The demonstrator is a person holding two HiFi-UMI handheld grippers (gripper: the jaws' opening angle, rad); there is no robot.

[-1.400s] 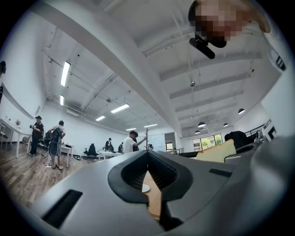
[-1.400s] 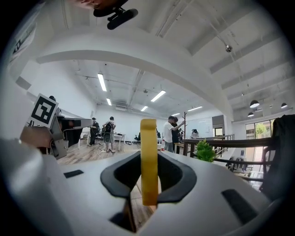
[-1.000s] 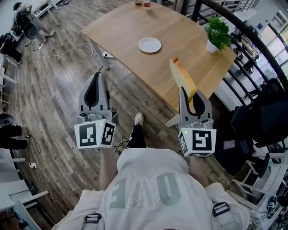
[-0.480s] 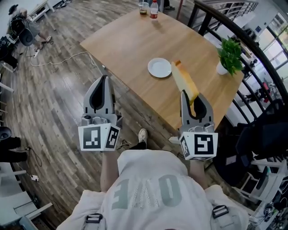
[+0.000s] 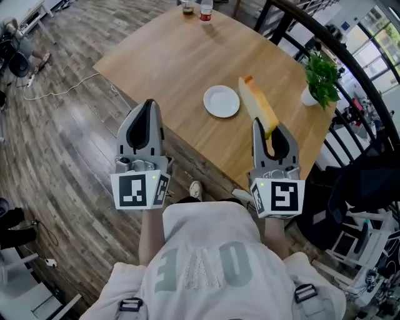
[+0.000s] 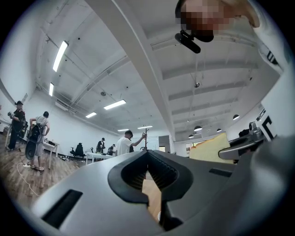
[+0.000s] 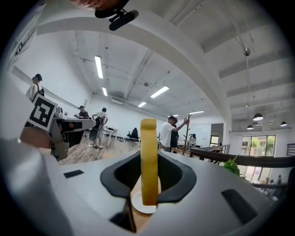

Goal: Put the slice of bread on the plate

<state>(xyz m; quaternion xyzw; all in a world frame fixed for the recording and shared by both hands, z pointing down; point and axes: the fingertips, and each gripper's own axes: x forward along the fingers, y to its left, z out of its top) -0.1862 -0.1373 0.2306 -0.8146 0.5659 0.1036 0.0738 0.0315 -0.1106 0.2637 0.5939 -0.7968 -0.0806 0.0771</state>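
Note:
My right gripper [image 5: 270, 134] is shut on a slice of bread [image 5: 257, 105], a pale yellow slice with a brown crust that stands on edge and sticks out past the jaws over the wooden table [image 5: 169, 56]. In the right gripper view the slice of bread [image 7: 148, 156] stands upright between the jaws, with the plate [image 7: 138, 207] low behind it. The small white plate [image 5: 221, 101] lies bare on the table just left of the slice. My left gripper [image 5: 149, 104] hangs over the table's near edge, shut with nothing in it. In the left gripper view the left gripper [image 6: 148, 171] shows only a thin slit.
A potted plant [image 5: 321, 73] stands at the table's right corner beside a black railing [image 5: 359, 75]. A bottle [image 5: 205, 9] and a cup [image 5: 187, 7] sit at the far edge. A white cable [image 5: 59, 94] lies on the wood floor at left. People stand far off.
Both grippers have moved forward toward the table, and the slice now hangs over the tabletop beside the plate. The right gripper's hold on the bread is unchanged.

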